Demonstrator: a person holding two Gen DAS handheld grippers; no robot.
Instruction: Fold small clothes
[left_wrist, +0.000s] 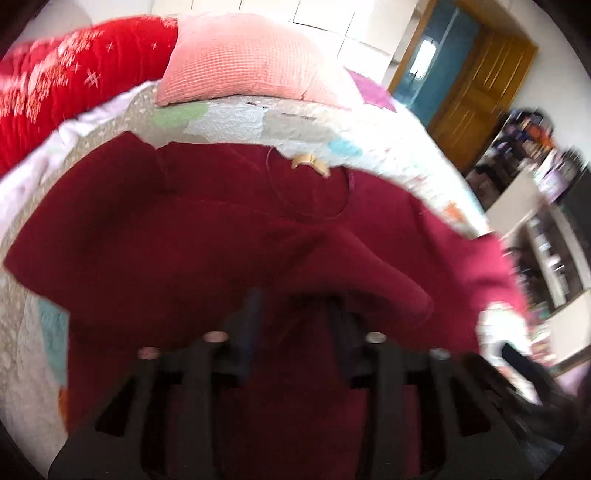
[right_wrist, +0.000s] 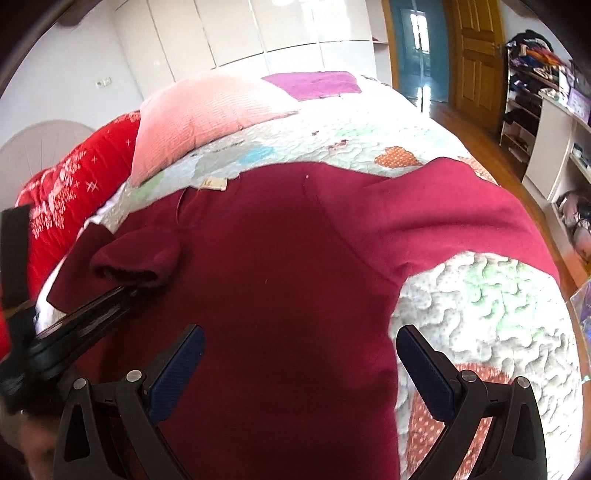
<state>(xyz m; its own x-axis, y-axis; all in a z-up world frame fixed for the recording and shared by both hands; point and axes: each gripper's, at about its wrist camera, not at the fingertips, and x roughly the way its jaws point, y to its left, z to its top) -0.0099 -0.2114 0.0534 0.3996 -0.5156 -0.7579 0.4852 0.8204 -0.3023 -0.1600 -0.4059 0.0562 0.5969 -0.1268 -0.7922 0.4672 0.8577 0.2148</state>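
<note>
Right gripper (right_wrist: 299, 354) spread above dark red long-sleeved knit garment (right_wrist: 280, 280) on quilted patchwork bedspread (right_wrist: 480, 314).
Unfolded sleeve toward 2 o'clock, nearer this gripper; left gripper (left_wrist: 295, 314) parted, empty, beside folded-in sleeve at 10 o'clock.

We see one dark red sweater (right_wrist: 280, 266) lying flat on the quilted bed (right_wrist: 480, 314), neck end toward the pink pillow (right_wrist: 207, 110), a tan label (right_wrist: 213, 183) at its collar. Its sleeve on the side away from the pillow is spread out straight over the quilt. The sleeve nearer the pillow is folded in across the chest, ribbed cuff bunched up. Hem end runs out of view.
</note>
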